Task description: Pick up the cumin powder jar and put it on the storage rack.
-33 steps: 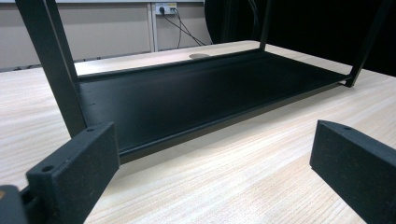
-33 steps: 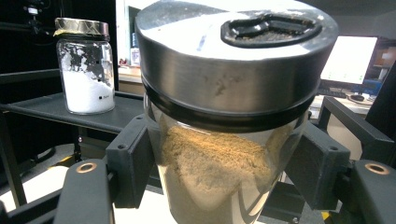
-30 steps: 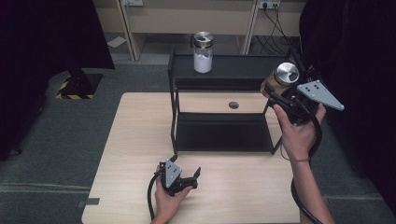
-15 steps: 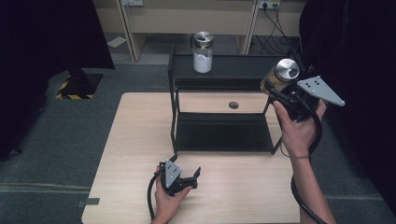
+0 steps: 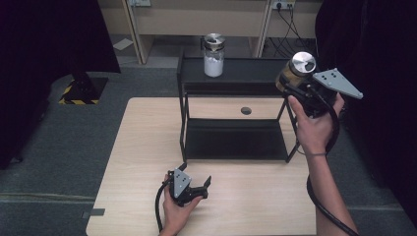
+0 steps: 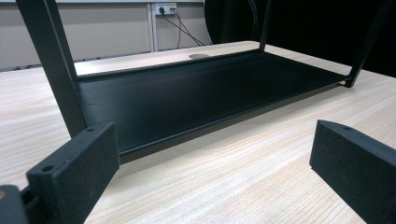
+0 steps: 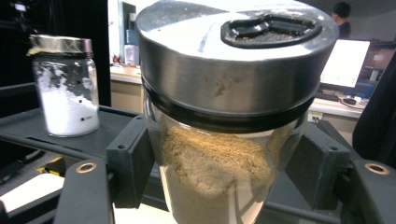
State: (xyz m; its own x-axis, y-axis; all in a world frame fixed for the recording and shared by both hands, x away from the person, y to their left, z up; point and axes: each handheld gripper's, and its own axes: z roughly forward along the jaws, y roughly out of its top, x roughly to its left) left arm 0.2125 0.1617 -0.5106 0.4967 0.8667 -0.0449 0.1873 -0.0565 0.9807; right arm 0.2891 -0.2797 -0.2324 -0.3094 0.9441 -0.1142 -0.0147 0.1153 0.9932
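A table point(image 5: 147, 147) holds a two-level rack point(image 5: 236, 78) at its far centre. On the rack's top shelf, at eleven o'clock, stands a jar of powder point(image 5: 214, 55). At the shelf's three o'clock end, the right gripper point(image 5: 295, 83) holds a second jar point(image 5: 297, 69) above the rack's corner. At the table's six o'clock edge, the left gripper point(image 5: 196, 189) rests on the tabletop, before the rack's bottom shelf point(image 6: 196, 98).

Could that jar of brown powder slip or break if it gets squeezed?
The jar of brown powder looks like smooth glass, so it may be slippery and could crack if dropped. The right hand-held gripper clamps its sides. Its metal lid and powder probably make it fairly heavy.
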